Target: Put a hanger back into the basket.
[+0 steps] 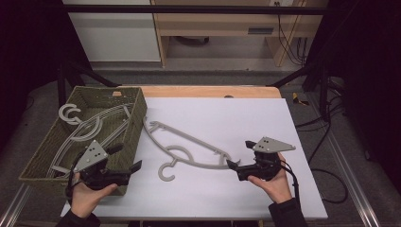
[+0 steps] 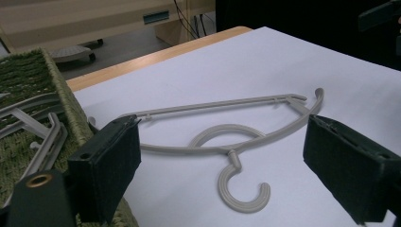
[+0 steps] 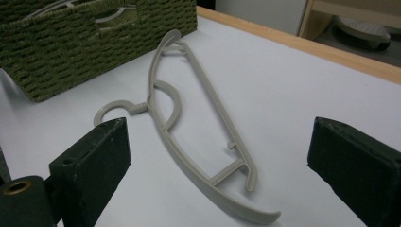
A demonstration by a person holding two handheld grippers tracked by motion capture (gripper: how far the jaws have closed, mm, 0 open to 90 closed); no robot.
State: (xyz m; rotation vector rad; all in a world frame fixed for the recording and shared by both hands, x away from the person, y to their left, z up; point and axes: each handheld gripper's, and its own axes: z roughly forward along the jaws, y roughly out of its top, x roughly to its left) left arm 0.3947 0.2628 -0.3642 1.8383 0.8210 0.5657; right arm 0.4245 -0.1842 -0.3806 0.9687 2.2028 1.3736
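Dim room, wooden furniture and cables behind; white table top (image 1: 265, 118) with a wooden edge at the far side. Landmark: the woven green basket (image 1: 135, 124) at the table's left

- Basket holds several grey hangers (image 1: 87, 127), hooks toward its far-left corner, lying overlapped
- One loose grey hanger (image 1: 189, 146) lies flat on the white surface just right of the basket, far end near the basket's right wall, hook (image 1: 166, 173) toward the near edge
- Left gripper (image 1: 127, 165) sits at the basket's near-right corner, held in the person's left hand; jaws wide apart, nothing between them. In the left gripper view the loose hanger (image 2: 227, 142) lies ahead of the pads, untouched
- Right gripper (image 1: 239, 158) is well right of the basket, at the loose hanger's right end; jaws spread, nothing held. In the right gripper view the hanger (image 3: 198, 123) runs from just in front of the jaws back toward the basket (image 3: 94, 42)

Judgement: work in hand looks like moving the loose hanger into the basket; pick not yet made

Risks:
- Hanger is thin and flat on the table; pads may slide over it or push it away instead of gripping
- Lifted by one end, it could swing and catch the basket wall
- Its hook may snag the hangers already inside and drag them about
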